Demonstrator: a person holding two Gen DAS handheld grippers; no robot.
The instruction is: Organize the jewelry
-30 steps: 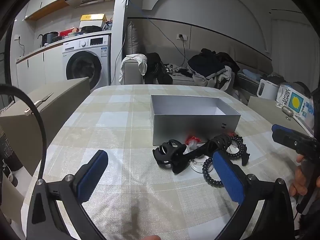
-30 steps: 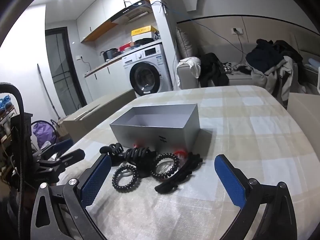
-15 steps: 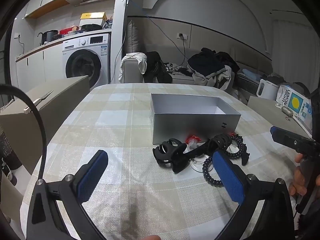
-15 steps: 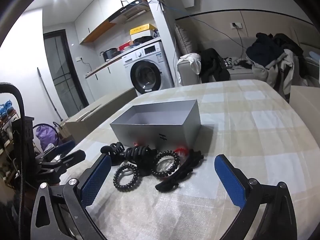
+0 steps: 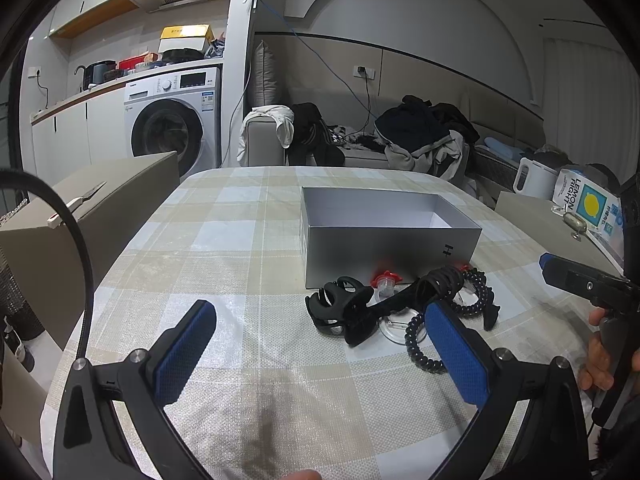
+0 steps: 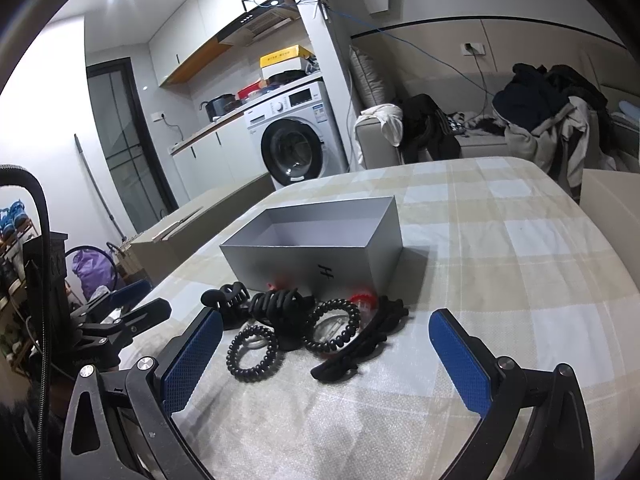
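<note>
Nothing has gone into the grey box (image 6: 320, 248) yet: its matte card interior looks bare, and the whole pile lies on the checked worktop (image 5: 240, 240) just in front of it. There sit glossy black claw clips (image 6: 280, 304), two coiled spiral hair ties (image 6: 252, 354), a long toothed clip (image 6: 360, 344) and small red-trimmed clear pieces (image 5: 384, 282). Both the left claw (image 5: 320, 356) and right claw (image 6: 326, 356) hover wide open, blue ribbed pads apart, gripping nothing.
</note>
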